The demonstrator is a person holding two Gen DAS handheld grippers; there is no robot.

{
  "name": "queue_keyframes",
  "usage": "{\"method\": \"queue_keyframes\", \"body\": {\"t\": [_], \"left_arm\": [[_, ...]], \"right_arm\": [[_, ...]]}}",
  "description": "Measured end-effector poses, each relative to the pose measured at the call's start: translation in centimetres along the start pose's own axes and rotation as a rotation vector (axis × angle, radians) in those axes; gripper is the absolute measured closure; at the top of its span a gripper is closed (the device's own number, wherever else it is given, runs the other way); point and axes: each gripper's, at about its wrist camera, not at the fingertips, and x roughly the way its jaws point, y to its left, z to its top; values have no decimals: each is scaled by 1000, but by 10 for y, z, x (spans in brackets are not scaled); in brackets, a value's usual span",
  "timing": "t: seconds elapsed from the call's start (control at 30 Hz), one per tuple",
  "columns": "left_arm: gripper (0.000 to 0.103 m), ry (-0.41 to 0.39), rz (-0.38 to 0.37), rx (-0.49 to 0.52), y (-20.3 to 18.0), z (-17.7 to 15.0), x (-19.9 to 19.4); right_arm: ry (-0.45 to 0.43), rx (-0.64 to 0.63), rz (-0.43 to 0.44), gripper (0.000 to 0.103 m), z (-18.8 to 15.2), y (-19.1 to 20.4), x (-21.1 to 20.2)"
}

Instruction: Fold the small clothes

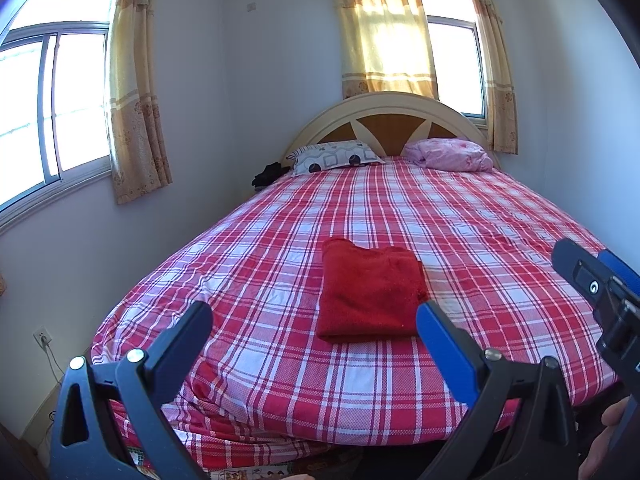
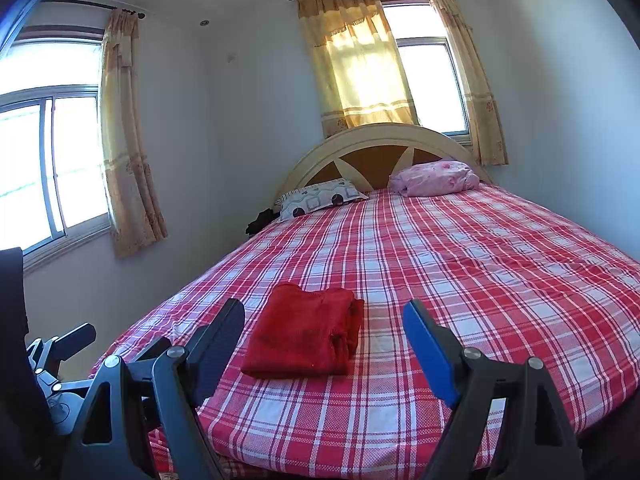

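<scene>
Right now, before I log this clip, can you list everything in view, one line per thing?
Folded red knit garment: one, red, lying flat on the near part of the bed, touched by neither gripper.
Red-and-white plaid bedsheet: one, covering the mattress.
Grey-and-white patterned pillow: one, head of the bed, left side.
Pink bunched quilt: one, head of the bed, right side.
Cream arched headboard with brown panels: one, against the far wall.
Yellow floral curtains: three panels, beside the two windows.
Windows: two, left wall and far wall.
White wall socket: one, low on the left wall.
Left gripper: one, black and blue fingers, open, empty.
Right gripper: one, black and blue fingers, open, empty.
</scene>
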Motion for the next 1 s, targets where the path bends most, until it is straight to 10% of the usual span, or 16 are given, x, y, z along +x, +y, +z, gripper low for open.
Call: {"method": "queue_keyframes", "body": {"t": [1.0], "left_arm": [[0, 59, -39, -14, 6, -3, 13]], "right_arm": [[21, 3, -3, 21, -6, -1, 1]]}}
